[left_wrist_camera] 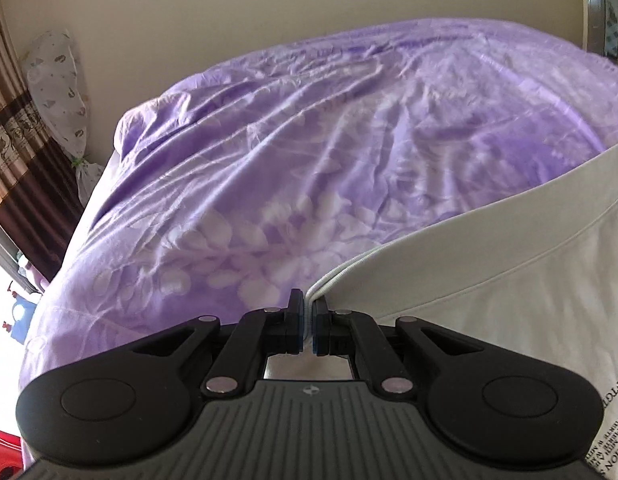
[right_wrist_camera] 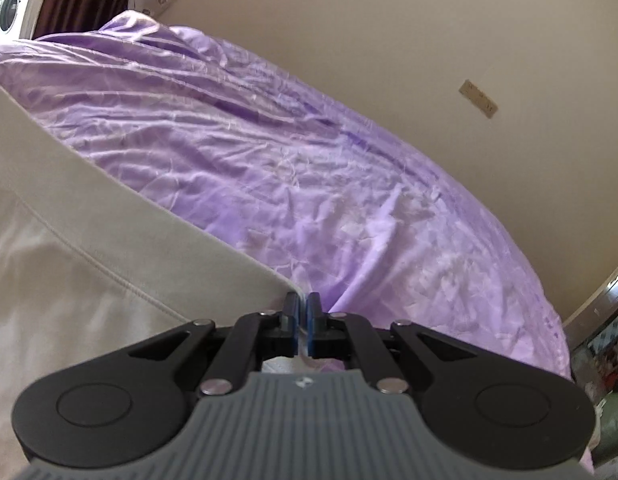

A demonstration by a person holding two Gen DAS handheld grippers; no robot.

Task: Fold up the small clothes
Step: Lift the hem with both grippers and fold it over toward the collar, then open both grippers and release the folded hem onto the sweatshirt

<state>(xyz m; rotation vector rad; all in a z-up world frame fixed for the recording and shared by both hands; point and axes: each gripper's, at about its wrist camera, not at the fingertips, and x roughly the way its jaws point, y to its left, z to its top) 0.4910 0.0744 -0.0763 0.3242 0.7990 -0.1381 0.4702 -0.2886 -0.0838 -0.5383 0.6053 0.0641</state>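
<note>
We held the white garment [left_wrist_camera: 509, 280] over the purple bedspread [left_wrist_camera: 309, 140], its hem clamped in our left tongs [left_wrist_camera: 307, 320] and right tongs [right_wrist_camera: 303, 320] at six o'clock.

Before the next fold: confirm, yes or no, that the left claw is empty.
No. The left claw is shut on the white garment's corner, its edge pinched between the pads above the purple bedspread.
</note>
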